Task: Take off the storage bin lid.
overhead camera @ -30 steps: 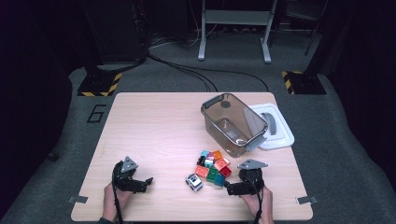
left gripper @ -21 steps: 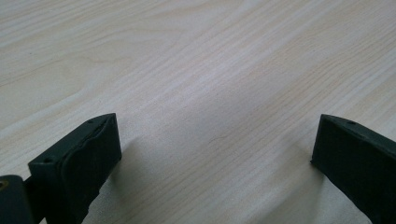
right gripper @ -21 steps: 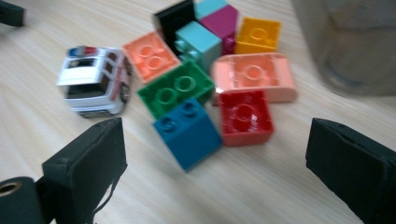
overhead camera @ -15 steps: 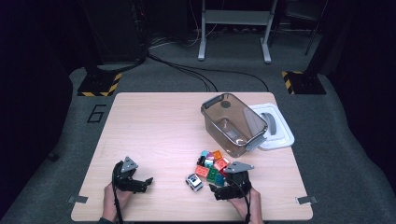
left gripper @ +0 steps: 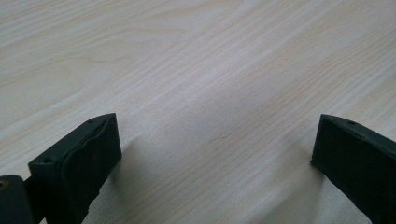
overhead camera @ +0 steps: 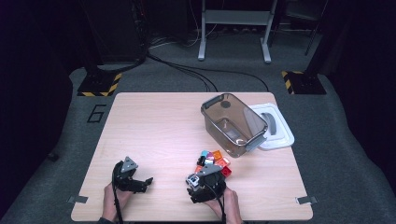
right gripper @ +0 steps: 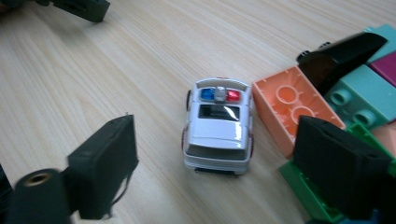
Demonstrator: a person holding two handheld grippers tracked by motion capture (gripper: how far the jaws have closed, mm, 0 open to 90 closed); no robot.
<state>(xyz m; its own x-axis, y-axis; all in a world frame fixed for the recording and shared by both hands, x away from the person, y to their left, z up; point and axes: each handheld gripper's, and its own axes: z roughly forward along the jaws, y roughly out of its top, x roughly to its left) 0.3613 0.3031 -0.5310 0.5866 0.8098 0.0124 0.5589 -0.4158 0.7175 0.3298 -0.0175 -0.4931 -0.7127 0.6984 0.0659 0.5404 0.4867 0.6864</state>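
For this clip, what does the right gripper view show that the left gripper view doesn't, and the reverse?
Right gripper view alone: a white toy police car between open jaws, an orange building brick touching its side, teal and green bricks beyond, and the other gripper's jaw at top left. Left gripper view alone: nothing between its open jaws but bare wood. Shared: the light wooden table and two black jaws held apart.
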